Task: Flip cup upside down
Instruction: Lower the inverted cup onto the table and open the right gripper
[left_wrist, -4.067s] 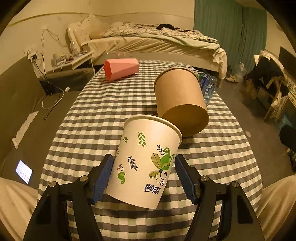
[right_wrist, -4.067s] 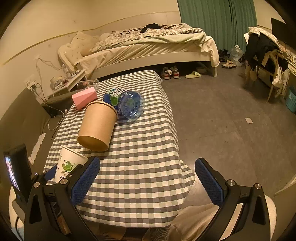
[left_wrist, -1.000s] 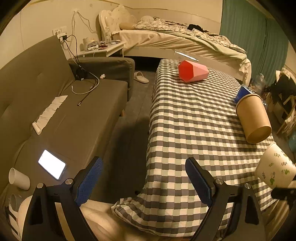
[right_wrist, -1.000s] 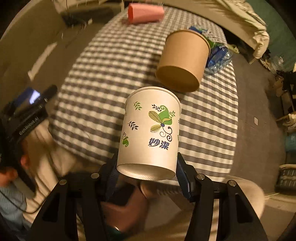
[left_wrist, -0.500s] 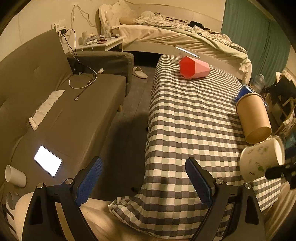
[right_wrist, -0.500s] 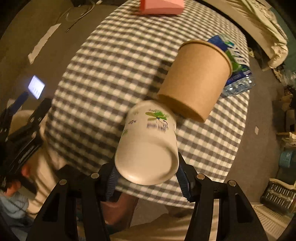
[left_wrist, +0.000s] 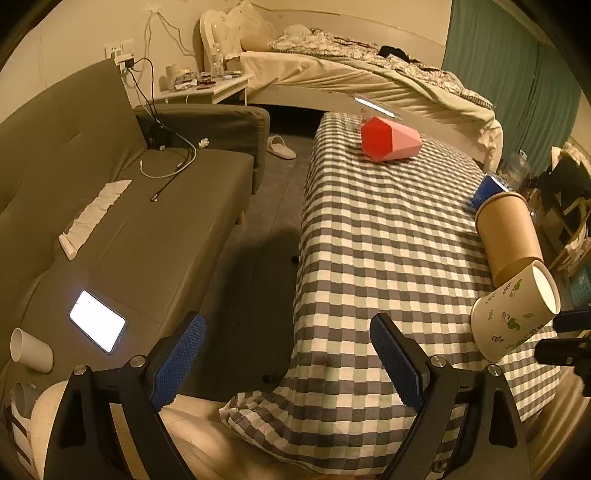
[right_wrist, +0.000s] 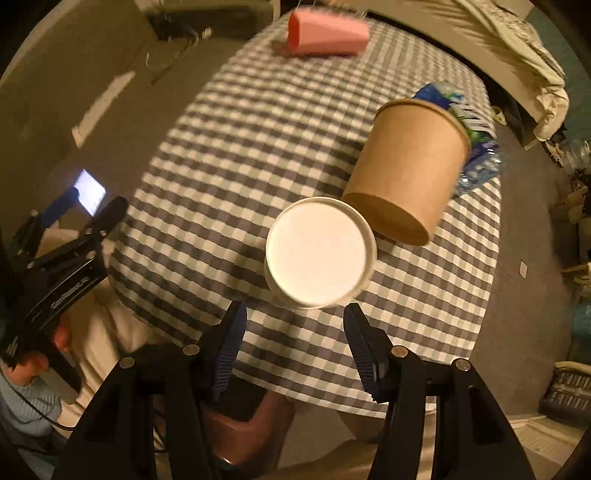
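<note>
The white paper cup with green leaf print (right_wrist: 319, 253) is held by my right gripper (right_wrist: 295, 321), which points down at the checked table (right_wrist: 240, 147). I see the cup's flat white base facing the camera. In the left wrist view the cup (left_wrist: 513, 317) is tilted above the table's near right corner, with the right gripper's black body (left_wrist: 565, 339) beside it. My left gripper (left_wrist: 288, 354) is open and empty, off the table's near left corner, above the floor gap beside the sofa.
A brown paper cup (right_wrist: 410, 170) lies on its side just beyond the white cup, against a blue water bottle (right_wrist: 476, 147). A pink faceted cup (left_wrist: 391, 140) lies at the far end. A grey sofa (left_wrist: 110, 206) with a lit phone (left_wrist: 96, 320) stands left.
My right gripper has turned the white cup further over, so its base now faces the camera squarely. It has also moved closer to the brown cup. The left gripper stayed open and nearly still.
</note>
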